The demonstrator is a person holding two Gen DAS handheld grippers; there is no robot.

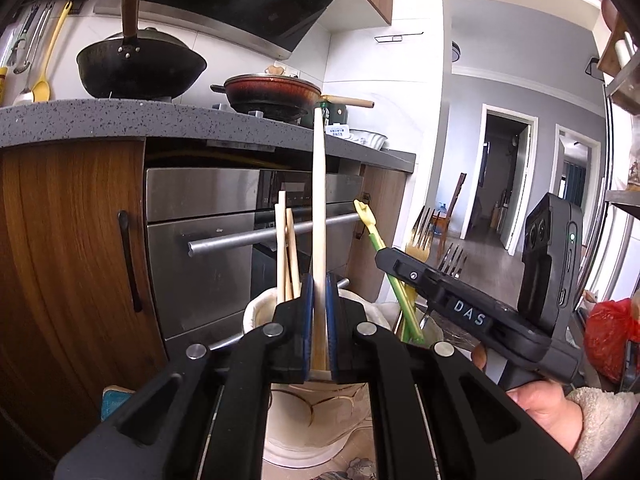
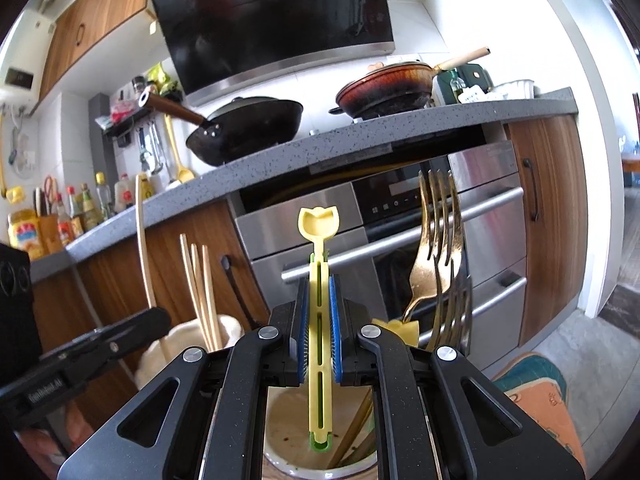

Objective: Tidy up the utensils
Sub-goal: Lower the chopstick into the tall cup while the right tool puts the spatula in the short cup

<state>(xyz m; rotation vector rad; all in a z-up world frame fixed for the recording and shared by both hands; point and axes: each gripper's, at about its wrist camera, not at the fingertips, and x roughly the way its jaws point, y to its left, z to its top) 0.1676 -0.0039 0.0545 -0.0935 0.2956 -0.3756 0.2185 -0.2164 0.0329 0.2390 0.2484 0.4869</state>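
Left wrist view: the left gripper [image 1: 319, 312] is clamping a pale wooden stick [image 1: 319, 200] standing upright between its fingers, lower end hidden above a cream holder [image 1: 256, 312].

Right wrist view: the right gripper [image 2: 319, 320] is pinching a yellow slotted utensil [image 2: 319, 300] over a stained cup [image 2: 288, 420]; gold forks [image 2: 434, 256] are standing just right of the fingers, stems hidden.

A: What's behind? 
B: A grey speckled counter [image 2: 360, 136] over wood cabinets [image 1: 68, 248], with a steel oven [image 2: 440, 240] set under it.

A: And higher up? 
B: A black range hood [image 2: 272, 20] against white tiled wall, a dark wok [image 1: 140, 64] and a reddish pan [image 2: 388, 88] on the stove.

A: Beyond the kitchen? 
B: A bright room with pale grey walls, white-framed doorways [image 1: 504, 176] and a wooden chair [image 1: 452, 208].
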